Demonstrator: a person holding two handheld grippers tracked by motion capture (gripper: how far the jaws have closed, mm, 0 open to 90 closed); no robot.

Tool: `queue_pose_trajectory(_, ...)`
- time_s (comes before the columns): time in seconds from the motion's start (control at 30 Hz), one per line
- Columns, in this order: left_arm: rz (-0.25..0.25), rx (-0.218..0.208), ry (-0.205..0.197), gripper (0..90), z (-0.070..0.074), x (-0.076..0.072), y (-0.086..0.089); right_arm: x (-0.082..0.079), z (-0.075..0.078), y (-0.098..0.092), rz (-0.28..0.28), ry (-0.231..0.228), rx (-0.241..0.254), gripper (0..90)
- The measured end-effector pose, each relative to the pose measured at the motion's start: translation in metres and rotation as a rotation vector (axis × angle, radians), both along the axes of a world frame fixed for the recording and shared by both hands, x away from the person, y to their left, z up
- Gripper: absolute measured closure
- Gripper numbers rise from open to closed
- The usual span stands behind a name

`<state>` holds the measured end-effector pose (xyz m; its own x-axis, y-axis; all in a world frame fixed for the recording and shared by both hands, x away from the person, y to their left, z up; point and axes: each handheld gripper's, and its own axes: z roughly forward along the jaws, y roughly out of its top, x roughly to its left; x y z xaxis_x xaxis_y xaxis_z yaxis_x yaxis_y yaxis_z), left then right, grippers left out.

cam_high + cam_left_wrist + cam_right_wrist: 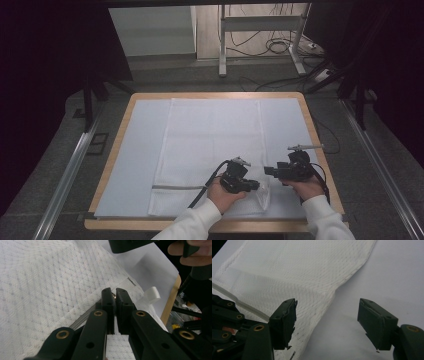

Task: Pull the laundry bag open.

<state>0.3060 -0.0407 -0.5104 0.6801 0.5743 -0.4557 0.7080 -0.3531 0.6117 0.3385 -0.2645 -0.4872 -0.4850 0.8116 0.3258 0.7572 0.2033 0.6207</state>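
Note:
A white woven cloth cover (210,145) lies flat on the table, with a grey zipper (175,187) along its near edge. My left gripper (256,185) is at the zipper's right end, shut on the small metal zipper pull (114,295). The grey zipper (80,320) trails away to the left of the jaws. A white tag (152,295) sticks out at the cover's corner. My right gripper (268,171) hovers just right of the left one. It stands open (327,307) over the cover's side edge (329,297), with nothing pressed between its pads.
A pale sheet (135,160) covers the wooden table (320,145). Beyond the far edge stand a metal desk frame (222,45) and loose cables (275,47) on the floor. Metal rails (70,170) run along both sides of the table.

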Motion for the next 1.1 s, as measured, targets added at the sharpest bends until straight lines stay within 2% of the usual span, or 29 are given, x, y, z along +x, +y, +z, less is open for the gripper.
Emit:
queue_pose_trajectory(0.27,0.001,-0.002,0.000,86.9,0.002,0.000,0.002,0.003,-0.008,0.007,0.009,0.049,0.011,31.7)
queue_pose_trajectory(0.57,-0.003,0.000,-0.010,86.9,0.003,-0.001,0.003,0.005,-0.013,0.012,0.019,0.071,0.022,32.7)
queue_pose_trajectory(0.73,-0.003,-0.009,0.000,86.9,0.003,-0.001,0.004,0.007,-0.014,0.014,0.022,0.086,0.044,34.4)
queue_pose_trajectory(0.9,-0.002,-0.010,-0.005,86.9,0.004,-0.001,0.004,0.009,-0.018,0.019,0.029,0.113,0.044,38.5)
queue_pose_trajectory(1.0,-0.001,-0.010,-0.005,86.9,0.004,-0.001,0.004,0.011,-0.021,0.021,0.038,0.145,0.085,42.8)
queue_pose_trajectory(1.1,-0.001,-0.010,-0.006,86.9,0.004,-0.001,0.004,0.014,-0.024,0.023,0.041,0.171,0.097,47.2)
